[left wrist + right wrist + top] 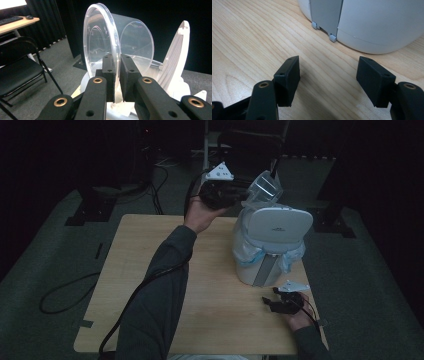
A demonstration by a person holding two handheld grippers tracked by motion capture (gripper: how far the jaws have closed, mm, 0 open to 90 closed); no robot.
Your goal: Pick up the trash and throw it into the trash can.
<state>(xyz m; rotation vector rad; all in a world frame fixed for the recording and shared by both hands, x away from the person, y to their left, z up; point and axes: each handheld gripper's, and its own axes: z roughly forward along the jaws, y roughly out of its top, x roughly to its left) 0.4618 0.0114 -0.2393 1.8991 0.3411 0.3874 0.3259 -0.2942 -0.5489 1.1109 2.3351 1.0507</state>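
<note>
A clear round plastic tub (265,187) hangs tilted on its side above the white pedal bin (260,265), whose lid (277,225) stands raised. My left gripper (242,196) is shut on the tub's wall at the rim. In the left gripper view the pads pinch the tub (100,37) just over the bin's opening, with the lid (175,60) upright to the right. My right gripper (270,296) rests low on the wooden table (150,270) in front of the bin. Its jaws (328,67) are open and hold nothing, facing the bin's base (374,25) and grey front panel (325,12).
A pale plastic liner (250,252) hangs over the bin's rim. A black folding chair (17,72) and a desk with a keyboard (11,20) stand off to the left beyond the table. A cable loop (60,295) lies on the floor left of the table.
</note>
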